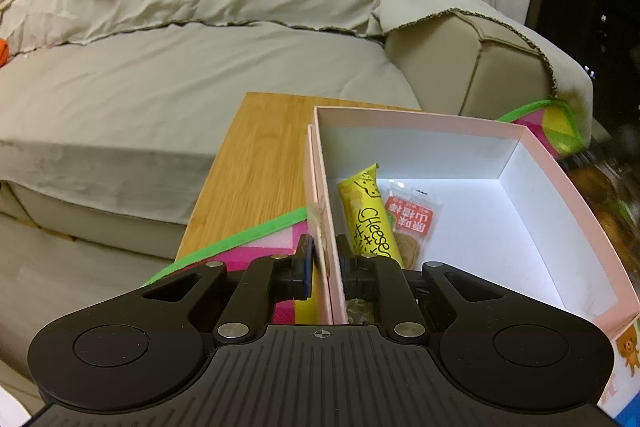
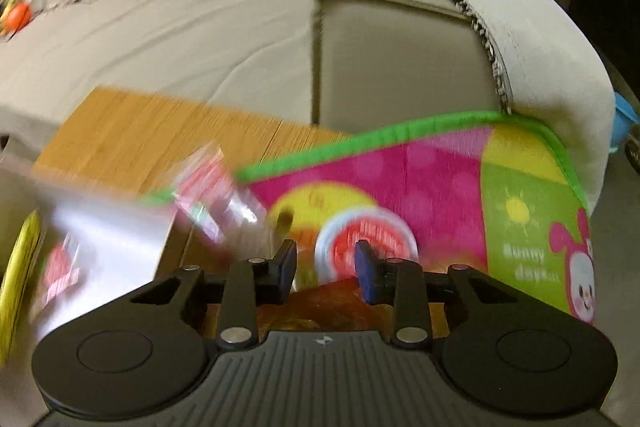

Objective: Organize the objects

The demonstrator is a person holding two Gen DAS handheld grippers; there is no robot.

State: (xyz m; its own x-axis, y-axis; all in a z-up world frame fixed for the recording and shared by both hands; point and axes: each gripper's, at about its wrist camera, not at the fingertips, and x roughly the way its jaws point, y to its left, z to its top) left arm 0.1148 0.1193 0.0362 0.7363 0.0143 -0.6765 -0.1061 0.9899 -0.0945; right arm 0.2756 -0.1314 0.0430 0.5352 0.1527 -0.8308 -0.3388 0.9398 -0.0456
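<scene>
- Left gripper [image 1: 325, 259] is clamped on the near left wall of the pink box [image 1: 536, 163], one finger outside the wall and one inside, pressed tight on the cardboard.
- Inside the box, just ahead of the inner finger, there's a yellow "Cheese" snack stick [image 1: 366, 215], with a red-labelled clear packet [image 1: 412, 223] lying right next to it on its right.
- The box sits on a wooden table [image 1: 256, 163], partly over a pink and green play mat [image 1: 256, 247] that pokes out to the left of the outer finger.
- Right gripper [image 2: 325, 265] has its jaws parted, nothing pinched that I can see. This view is really blurry.
- Just beyond and between its fingers there's a round white tub with a red lid [image 2: 366, 239], sitting on the play mat.
- Up and left of the left finger there's a clear packet with red print [image 2: 212, 191], smeared by blur; can't tell if it's resting on anything.
- Behind it all is a beige sofa [image 1: 200, 67].
</scene>
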